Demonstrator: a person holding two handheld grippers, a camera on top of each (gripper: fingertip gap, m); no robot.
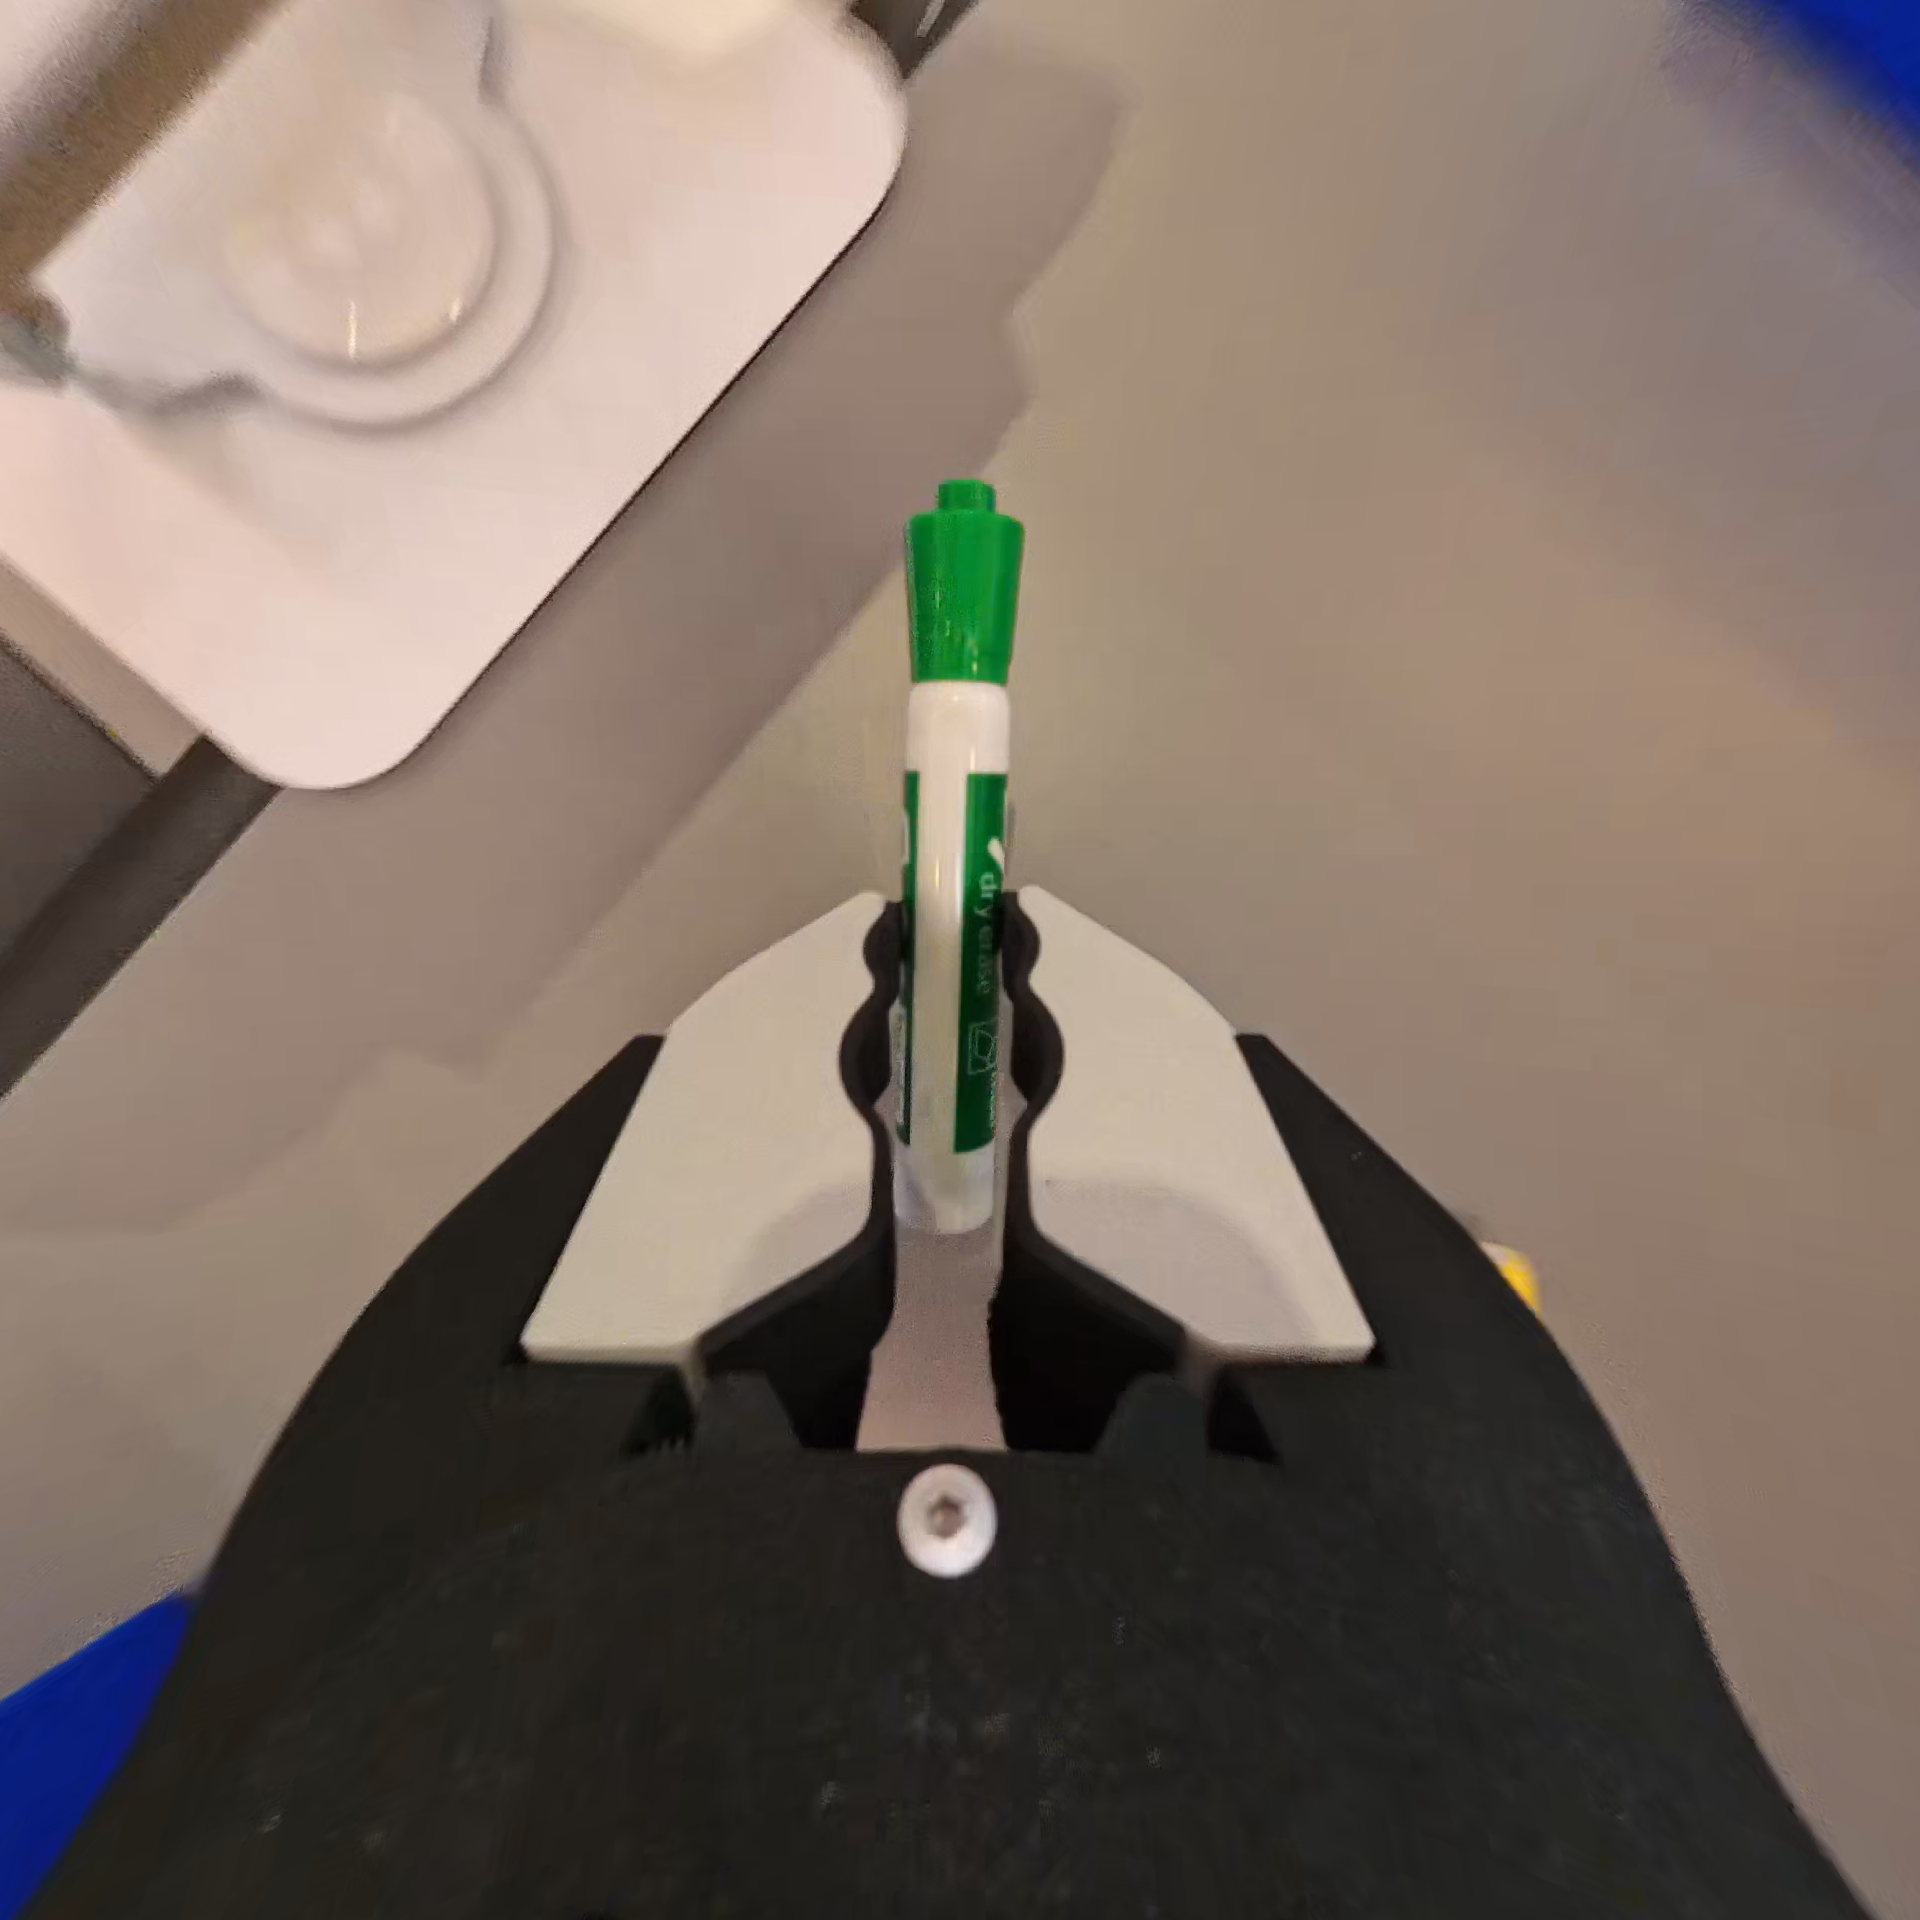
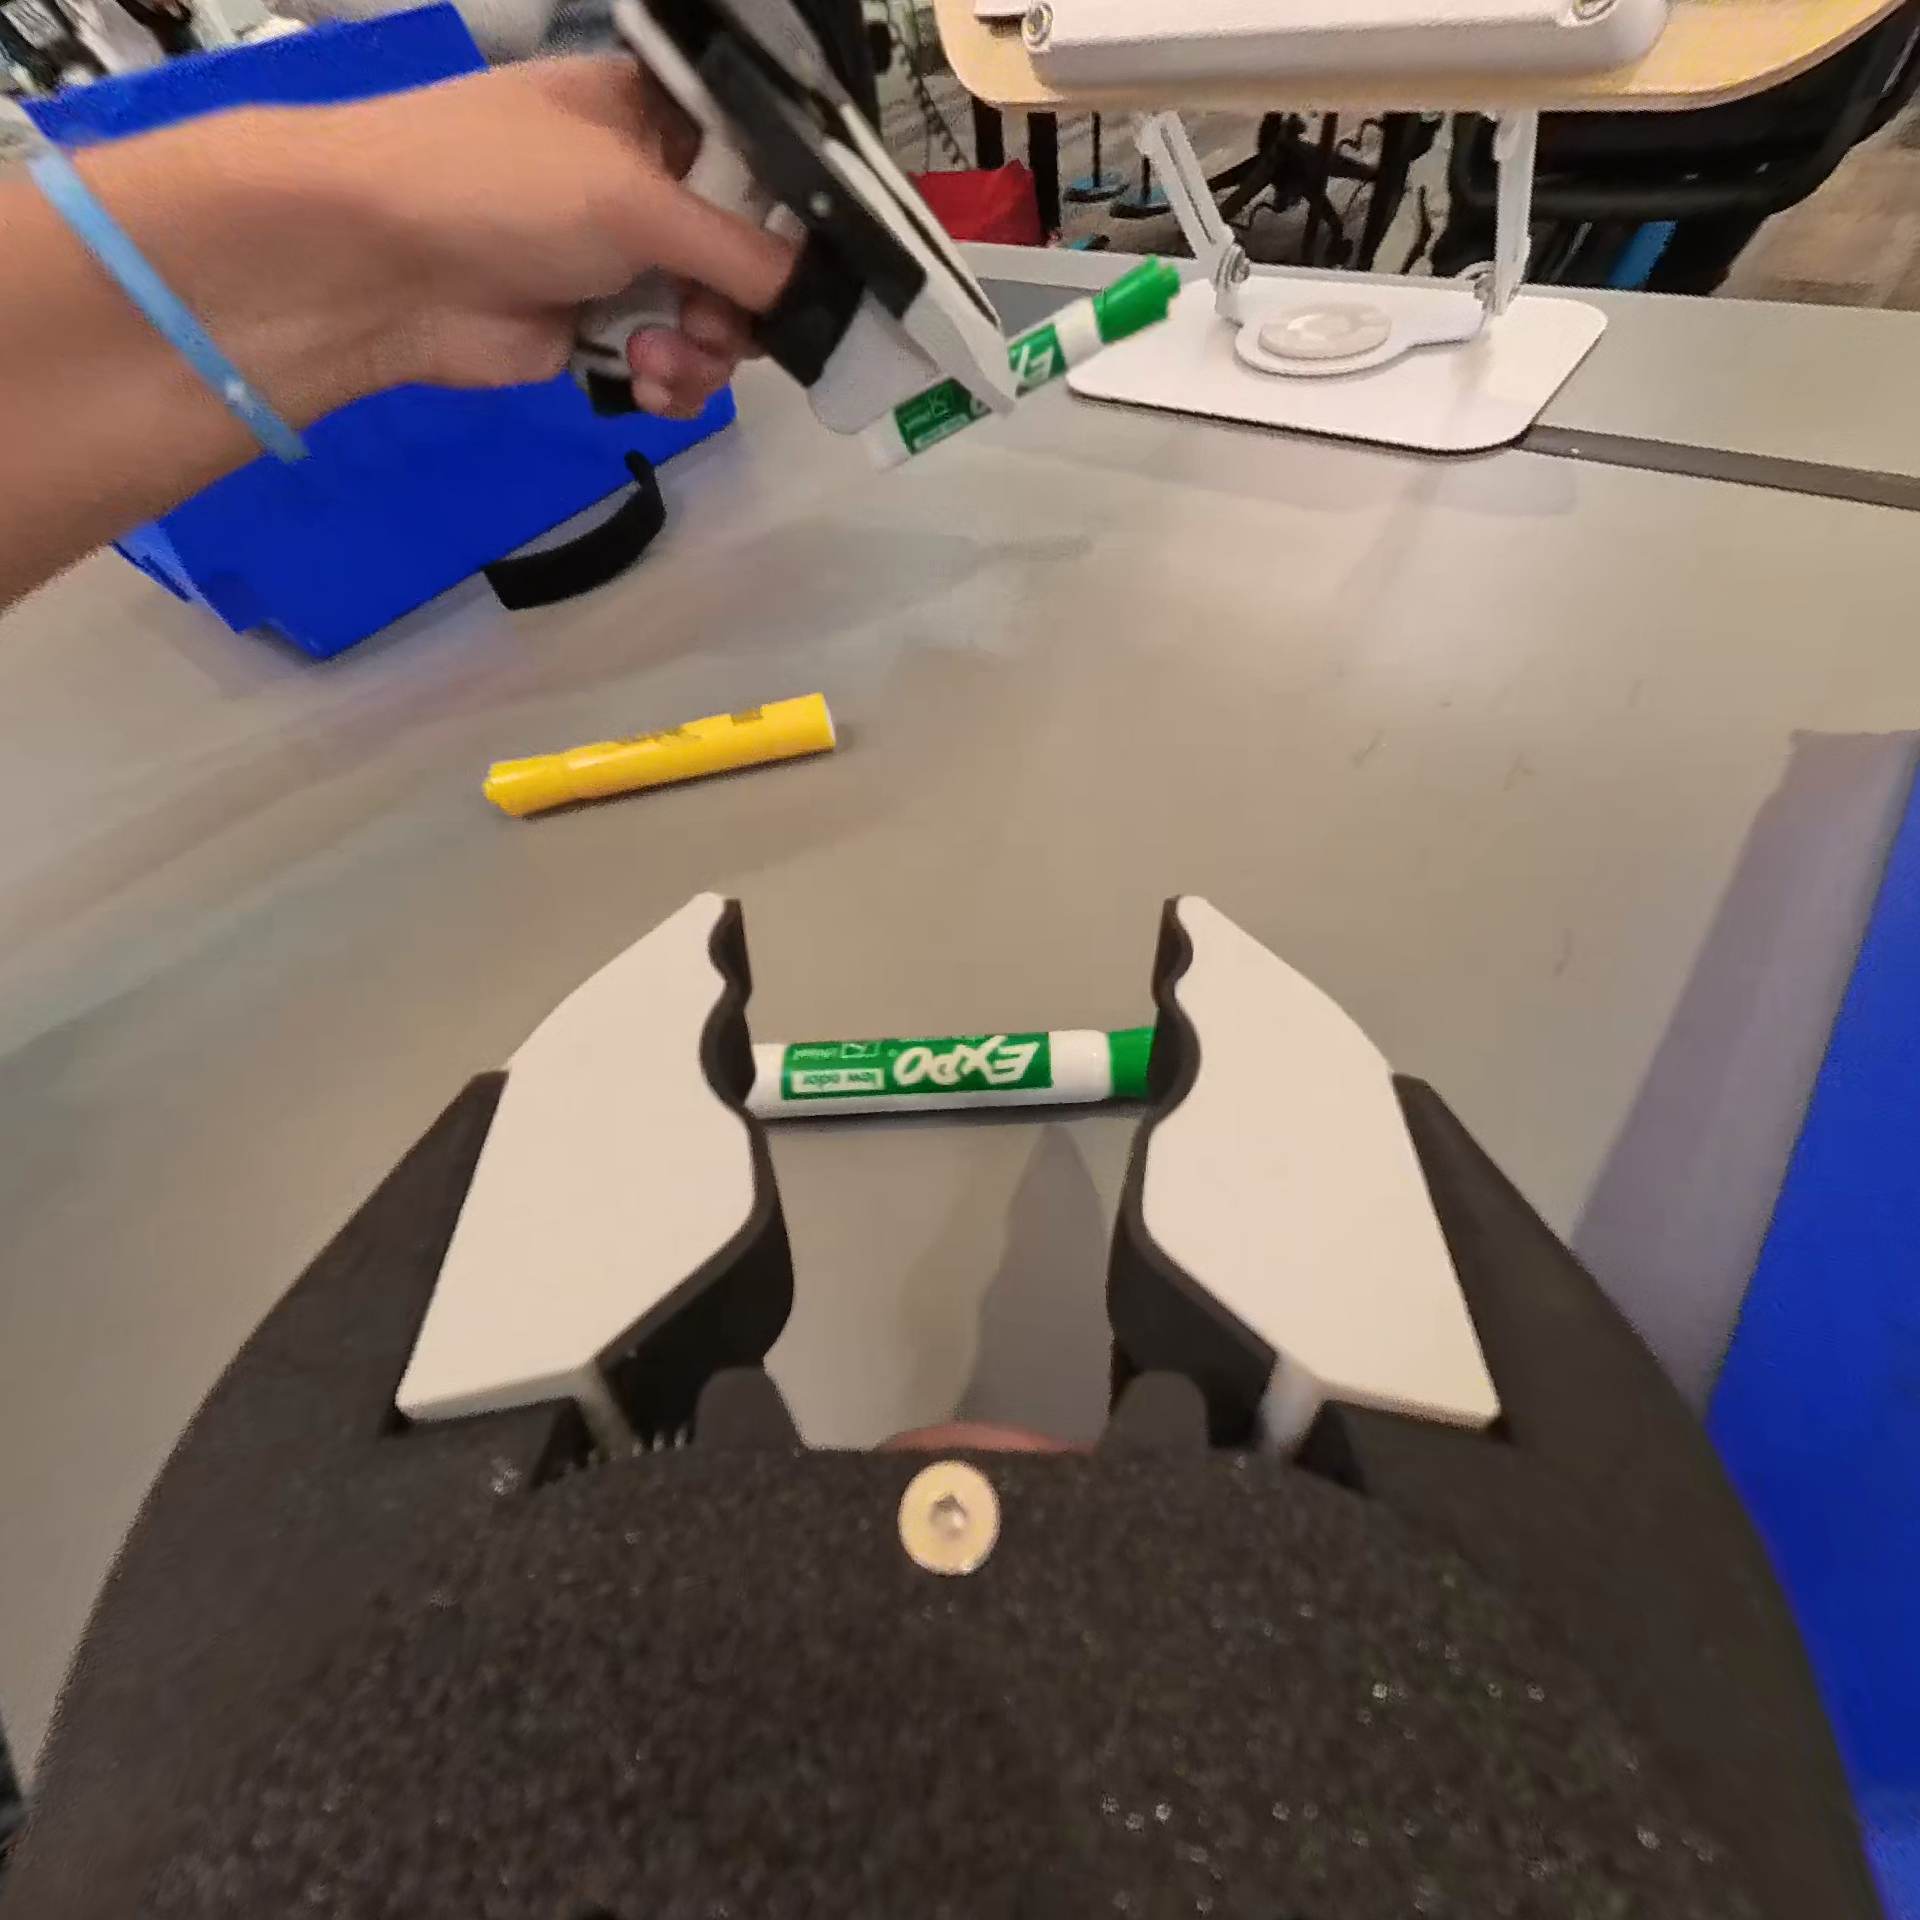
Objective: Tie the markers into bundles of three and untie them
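Step in hand, as judged: gathering; three markers are lying loose or being carried, none bundled yet, so the tying half is only beginning. Grey table (image 2: 1351, 665): carrying everything, its surface showing faint scuffs. Blue bin (image 2: 395, 520): sitting at the table's far left edge, a black strap (image 2: 582, 551) curling against its near side, possibly the tie. White stand base (image 2: 1340, 364): resting toward the far right corner, its arms rising to a wooden shelf above; beyond the far edge the room is showing dark chairs and cables, too blurred to list. Left gripper (image 2: 977, 353): being held aloft by a person's hand (image 2: 436, 260) over the far middle of the table, its fingers pinching a green marker (image 1: 956, 862) by the barrel, cap pointing away toward the stand. Right gripper (image 2: 951, 997): hovering low over the near middle, fingers spread wide, nothing clamped. Second green marker (image 2: 935, 1075): lying flat crosswise between those spread fingers, cap end just beside the right finger. Yellow marker (image 2: 660, 753): lying alone toward the near left, well apart from the others. Next move, as judged: the right gripper's closing across the barrel calls for turning its fingers first, since the marker is lying along the closing line, not across it.
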